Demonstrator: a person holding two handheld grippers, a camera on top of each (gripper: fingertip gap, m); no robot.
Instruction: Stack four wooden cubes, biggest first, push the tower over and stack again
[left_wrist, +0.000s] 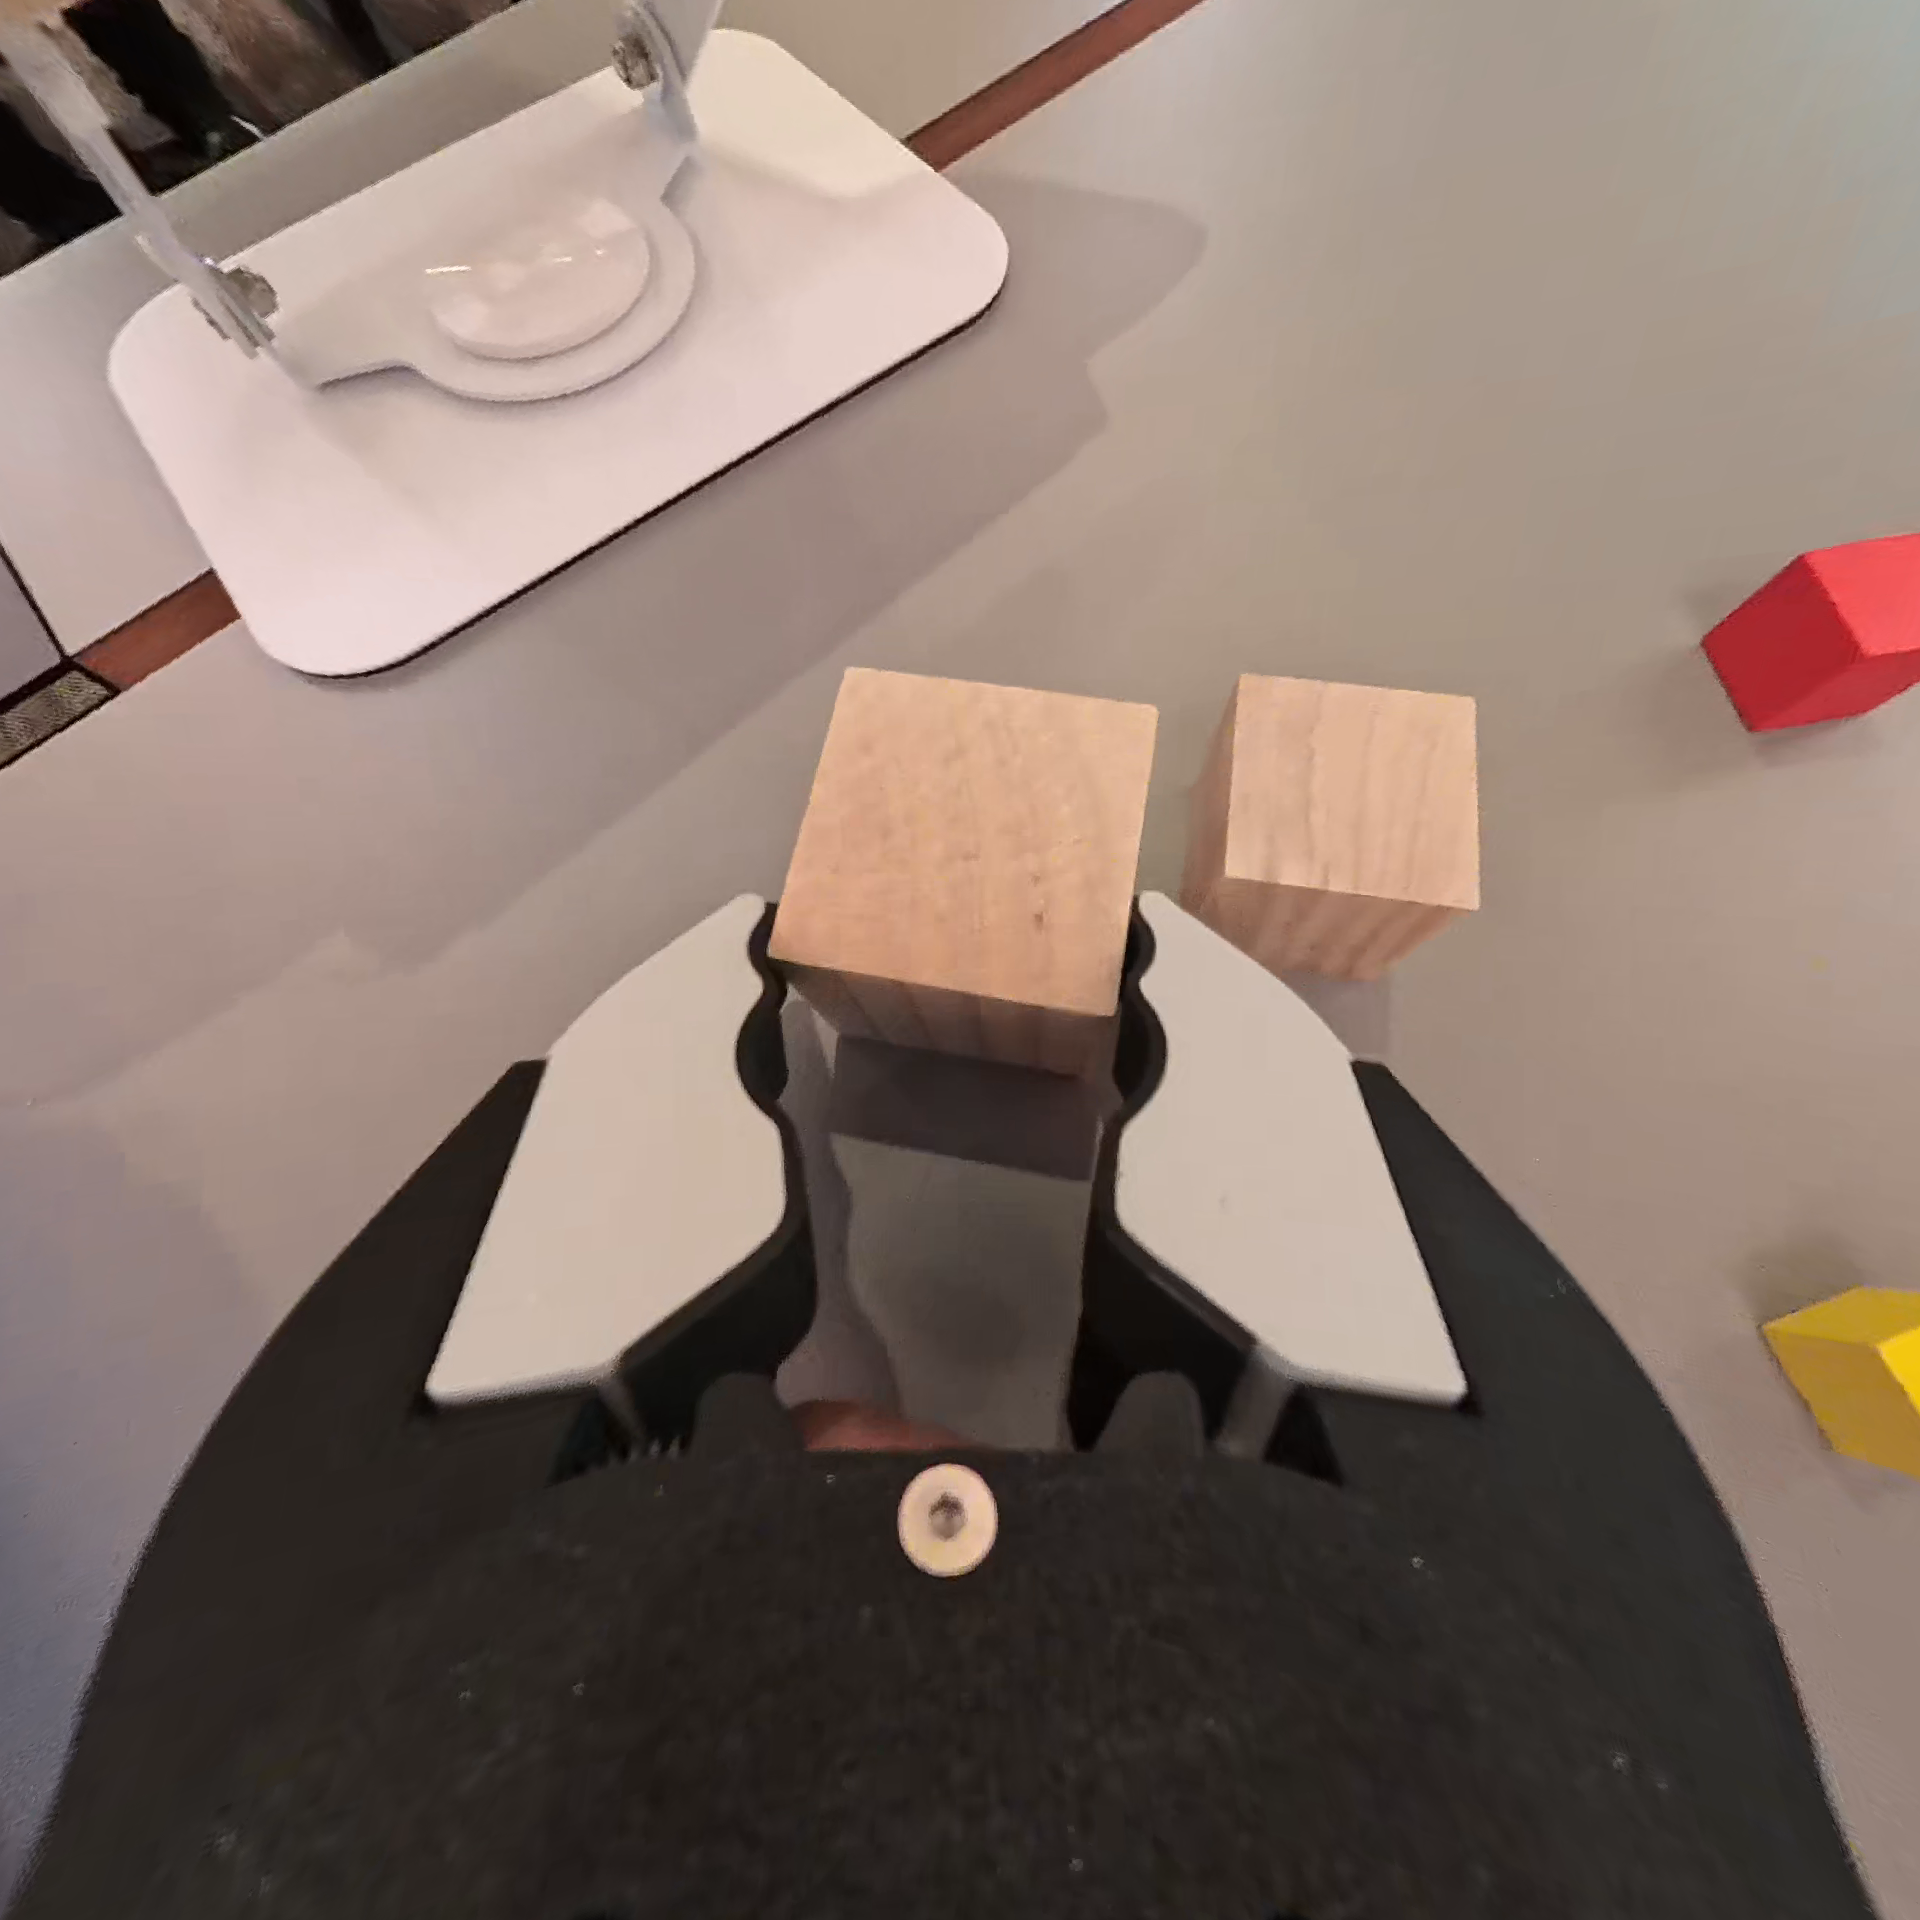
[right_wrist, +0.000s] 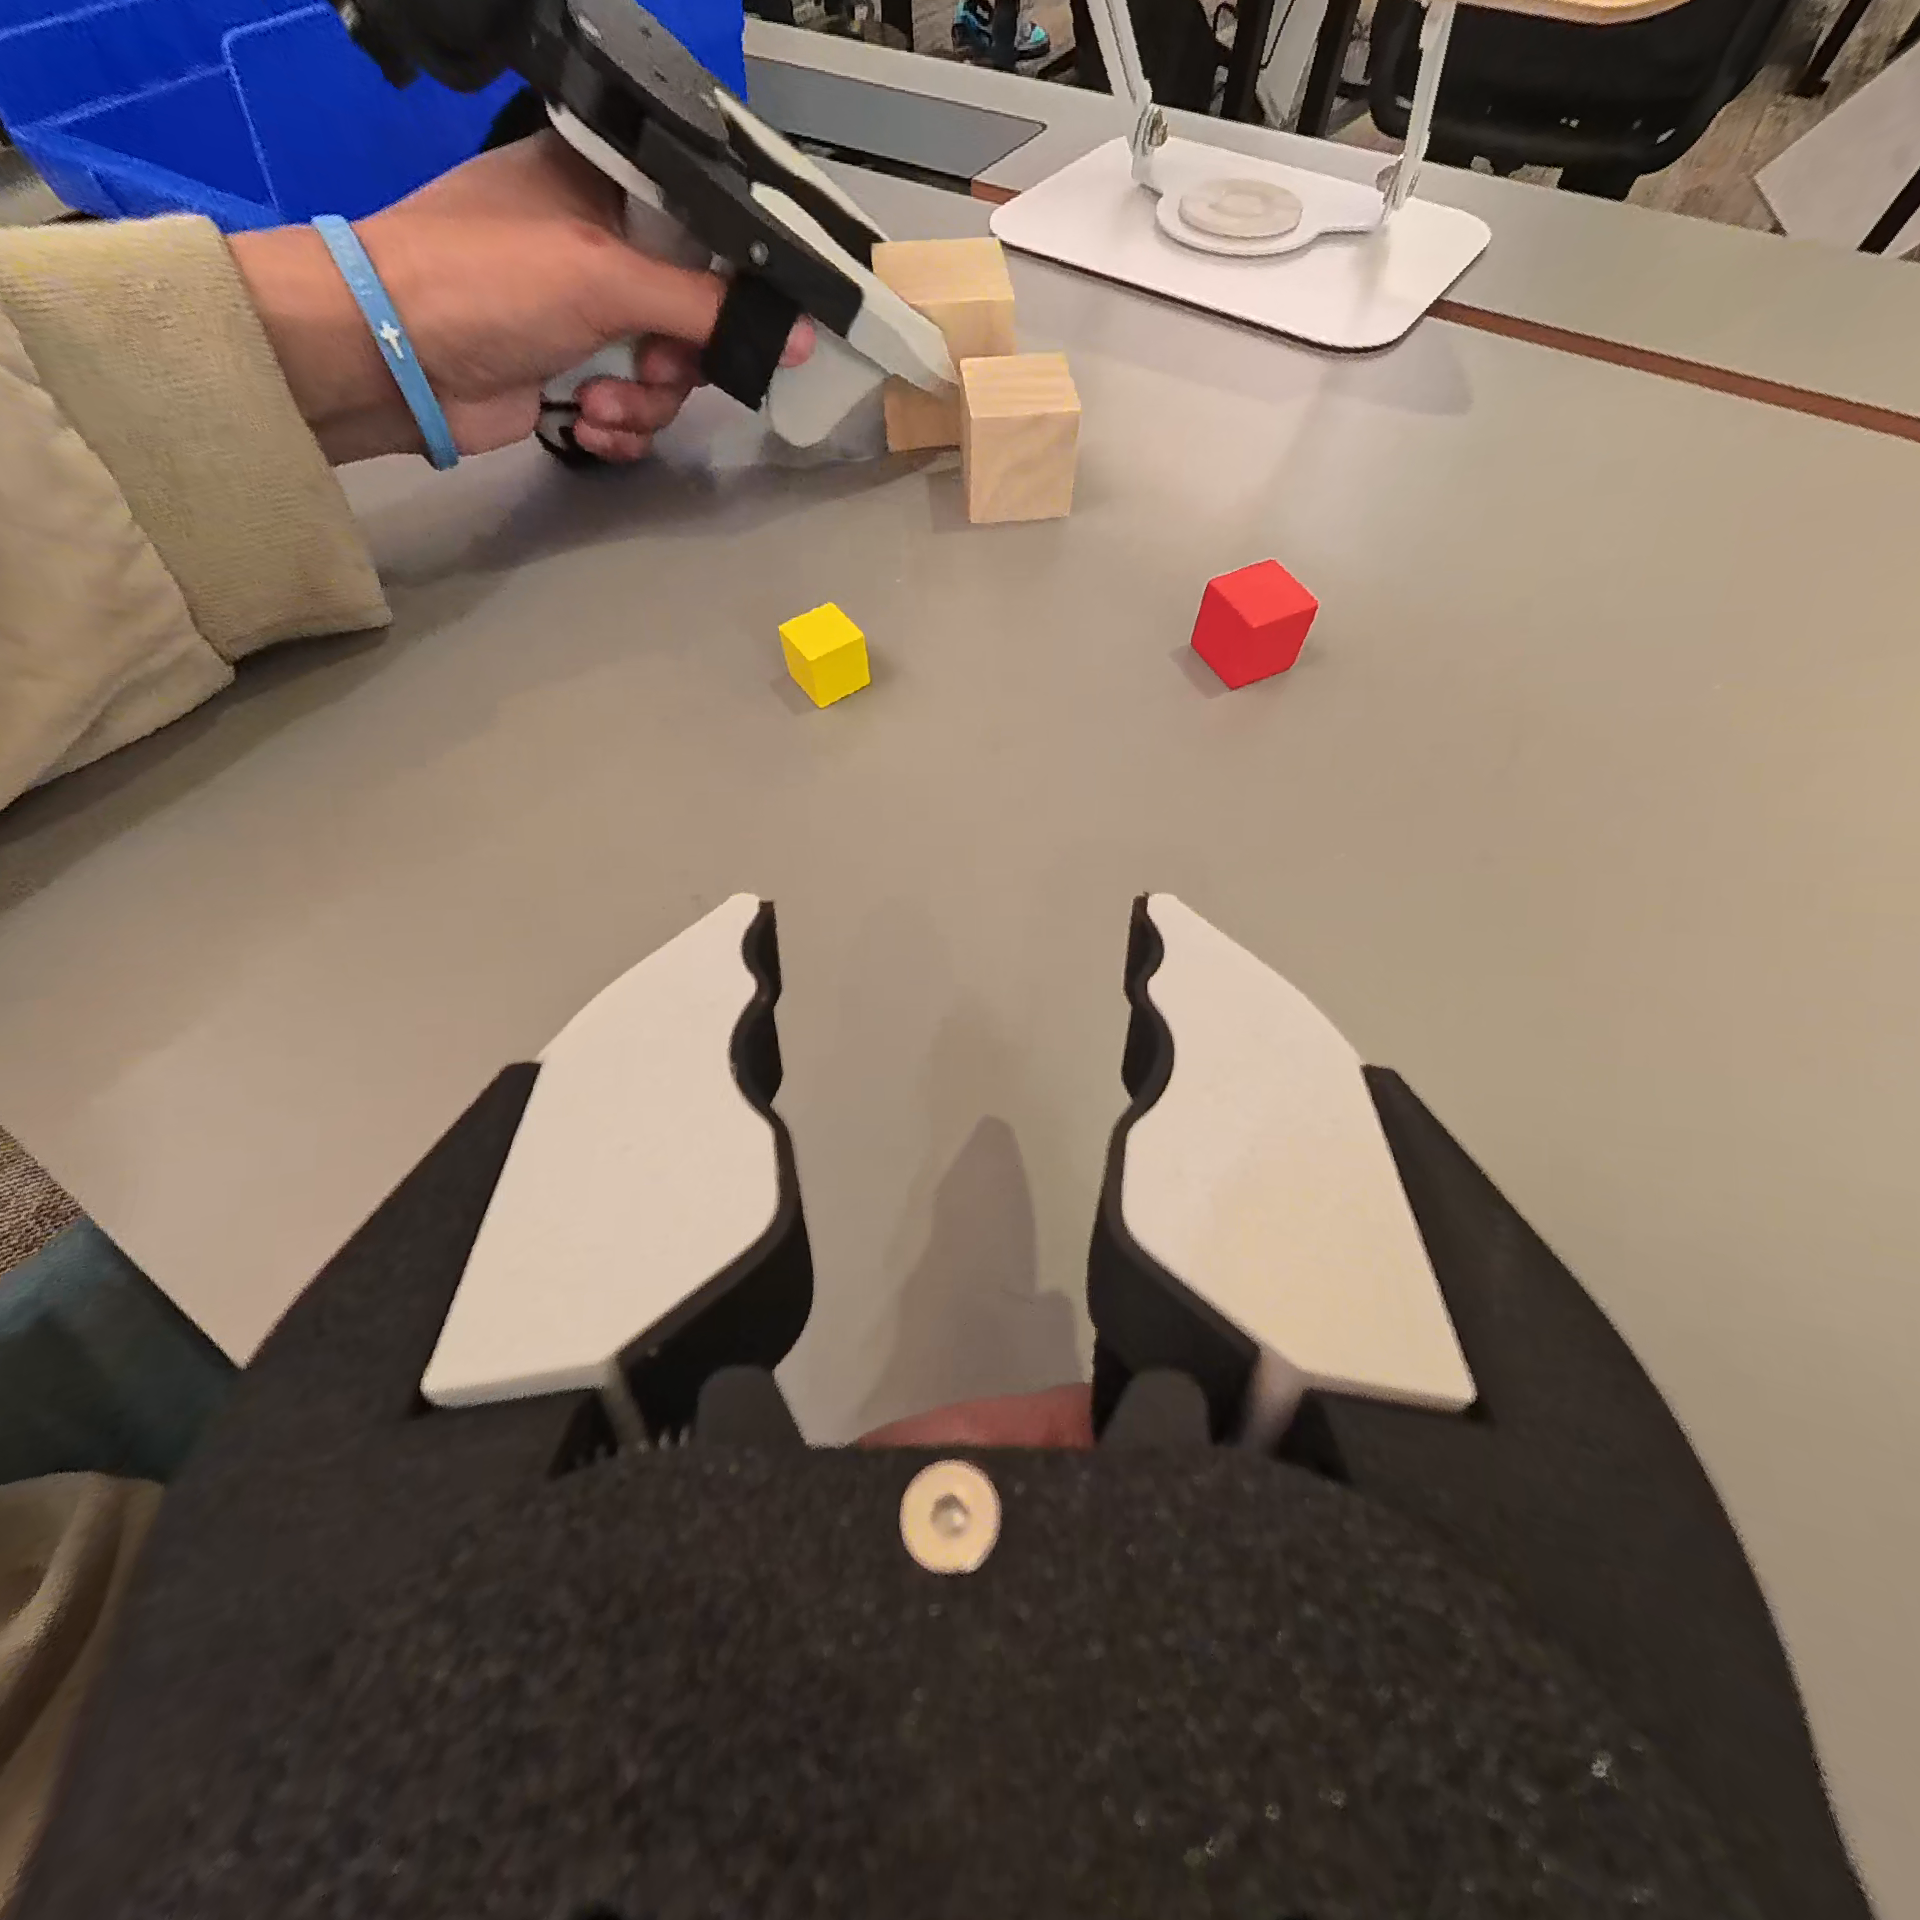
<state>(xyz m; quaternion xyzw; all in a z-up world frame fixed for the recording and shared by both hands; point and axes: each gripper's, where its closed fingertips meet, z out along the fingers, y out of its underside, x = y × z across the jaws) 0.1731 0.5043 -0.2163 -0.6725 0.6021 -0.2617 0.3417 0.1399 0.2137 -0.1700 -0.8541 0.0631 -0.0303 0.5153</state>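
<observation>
No tower yet tbh. Left gripper (left_wrist: 951, 961) clamped on big wooden cube (left_wrist: 966, 862), lifted off table; smaller wooden cube (left_wrist: 1340, 821) just beside. Red cube (right_wrist: 1254, 621), yellow cube (right_wrist: 824, 654) loose. Right gripper (right_wrist: 951, 935) spread wide, empty.

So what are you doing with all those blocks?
A person is building a tower with two hand-held grippers. The left gripper is shut on the big wooden cube, which looks lifted just off the grey table. A second plain wooden cube stands right beside it. The red cube and the little yellow cube wait apart on the table. The right gripper is open and holds nothing. Nothing is stacked yet.
</observation>
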